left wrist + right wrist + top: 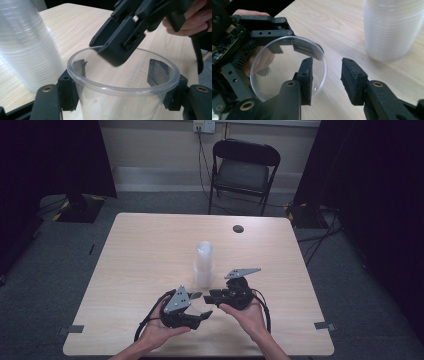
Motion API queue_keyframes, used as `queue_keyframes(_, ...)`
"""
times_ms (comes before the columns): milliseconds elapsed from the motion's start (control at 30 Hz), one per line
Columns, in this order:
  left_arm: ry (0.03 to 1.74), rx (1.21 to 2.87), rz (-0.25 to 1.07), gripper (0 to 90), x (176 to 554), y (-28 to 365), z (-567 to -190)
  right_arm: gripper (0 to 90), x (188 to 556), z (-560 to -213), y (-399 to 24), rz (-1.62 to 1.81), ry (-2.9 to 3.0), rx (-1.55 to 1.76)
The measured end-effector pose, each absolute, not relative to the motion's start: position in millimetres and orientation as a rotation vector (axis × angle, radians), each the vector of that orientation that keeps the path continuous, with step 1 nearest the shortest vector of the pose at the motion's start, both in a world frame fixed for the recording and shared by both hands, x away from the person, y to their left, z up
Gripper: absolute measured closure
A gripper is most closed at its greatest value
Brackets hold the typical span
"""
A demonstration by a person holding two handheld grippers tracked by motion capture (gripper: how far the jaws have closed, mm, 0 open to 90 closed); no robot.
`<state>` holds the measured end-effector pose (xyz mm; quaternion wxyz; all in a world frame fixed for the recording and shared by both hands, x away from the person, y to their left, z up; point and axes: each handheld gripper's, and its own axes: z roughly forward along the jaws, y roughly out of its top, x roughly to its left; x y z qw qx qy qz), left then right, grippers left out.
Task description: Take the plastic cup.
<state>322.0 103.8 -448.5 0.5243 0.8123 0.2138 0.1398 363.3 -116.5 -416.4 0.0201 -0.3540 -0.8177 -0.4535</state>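
Holding a clear cup (122,82) between its jaws, my left hand-held gripper (192,306) sits at the surface's (150,245) 6 o'clock edge. My right hand-held gripper (325,75), jaws parted, straddles the cup's rim. The cup stack (204,265) at 12 o'clock is cropped in both gripper views.

cup stack (204,264) behind tongs (197,305), on table (145,250)

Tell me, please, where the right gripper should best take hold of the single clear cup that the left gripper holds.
Probably at the rim. The clear cup lies sideways in the left gripper, its open mouth toward the right gripper. Come from the mouth side, one of the fingers inside, the other outside the wall.
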Motion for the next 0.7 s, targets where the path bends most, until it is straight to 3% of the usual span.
queue_keyframes(700, 0.602, 1.903, 0.352, 31.1, 324.1, 119.7, -444.0, 66.9, 355.2, -403.2, -122.4, -1.575, -2.563, -1.033)
